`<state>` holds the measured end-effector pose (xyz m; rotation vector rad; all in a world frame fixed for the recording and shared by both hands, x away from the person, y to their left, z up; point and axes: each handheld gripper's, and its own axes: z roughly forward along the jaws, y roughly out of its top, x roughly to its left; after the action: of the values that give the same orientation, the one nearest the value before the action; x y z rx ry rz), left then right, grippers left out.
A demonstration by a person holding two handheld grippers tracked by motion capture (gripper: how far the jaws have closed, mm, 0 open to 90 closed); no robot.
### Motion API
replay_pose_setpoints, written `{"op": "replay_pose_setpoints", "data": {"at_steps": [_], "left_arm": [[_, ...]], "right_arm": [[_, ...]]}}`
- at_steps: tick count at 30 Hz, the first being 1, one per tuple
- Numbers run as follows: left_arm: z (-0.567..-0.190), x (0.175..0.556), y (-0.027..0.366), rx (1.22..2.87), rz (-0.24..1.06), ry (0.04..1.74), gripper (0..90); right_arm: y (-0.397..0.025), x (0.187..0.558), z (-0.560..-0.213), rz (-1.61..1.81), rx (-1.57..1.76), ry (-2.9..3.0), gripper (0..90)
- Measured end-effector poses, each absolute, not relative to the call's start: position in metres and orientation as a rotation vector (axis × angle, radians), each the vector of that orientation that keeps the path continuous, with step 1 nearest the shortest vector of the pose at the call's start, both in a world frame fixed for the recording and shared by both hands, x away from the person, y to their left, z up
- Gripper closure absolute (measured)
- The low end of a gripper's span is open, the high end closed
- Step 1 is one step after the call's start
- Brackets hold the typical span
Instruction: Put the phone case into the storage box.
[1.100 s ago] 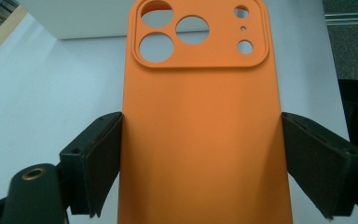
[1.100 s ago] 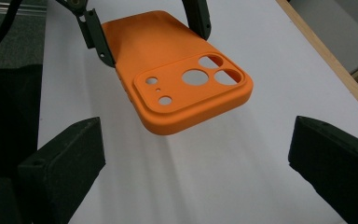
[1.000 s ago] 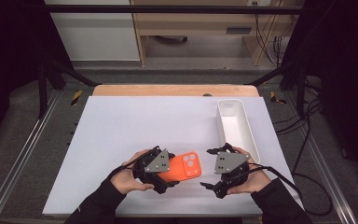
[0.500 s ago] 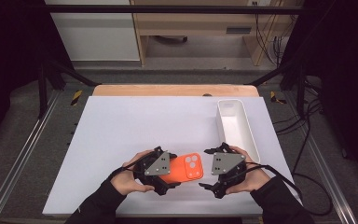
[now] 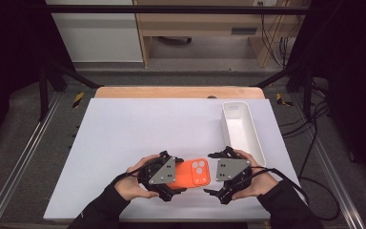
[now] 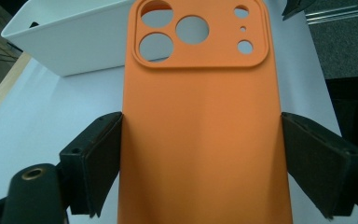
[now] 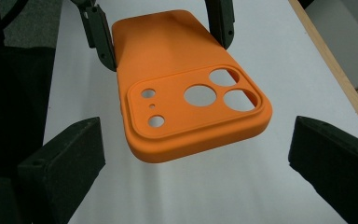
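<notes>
I have the orange, matte, soft-looking phone case with rounded corners (image 6: 200, 140) pinched by its long edges in my left gripper (image 6: 200, 168), whose dark padded jaws press flat on either side of it. Its raised camera block carries three large round cut-outs and three smaller holes; I can read no brand or writing on the back that shows.

My right gripper (image 7: 196, 158) faces the case's camera end with its jaws spread wide, one either side of that end and not touching it. From above, the case (image 5: 190, 172) sits between the two grippers, left (image 5: 169, 174) and right (image 5: 221, 176), near the front edge of the smooth white bench (image 5: 138, 129). In the right gripper view it is lifted clear of the bench top.

Beyond the case and to its right stands a long, narrow white plastic bin with glossy straight walls (image 5: 255, 138), and I see nothing in it.
</notes>
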<state>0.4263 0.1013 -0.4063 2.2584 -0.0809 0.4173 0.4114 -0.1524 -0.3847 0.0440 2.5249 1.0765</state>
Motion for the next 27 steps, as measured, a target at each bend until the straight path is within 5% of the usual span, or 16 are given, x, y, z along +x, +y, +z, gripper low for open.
{"op": "replay_pose_setpoints", "data": {"at_steps": [27], "left_arm": [[-0.405, 0.422, 0.098, 2.241, 0.405, -0.121, 15.5]], "right_arm": [[-0.145, 0.417, -0.396, 1.108, -0.083, 2.504, 4.7]]}}
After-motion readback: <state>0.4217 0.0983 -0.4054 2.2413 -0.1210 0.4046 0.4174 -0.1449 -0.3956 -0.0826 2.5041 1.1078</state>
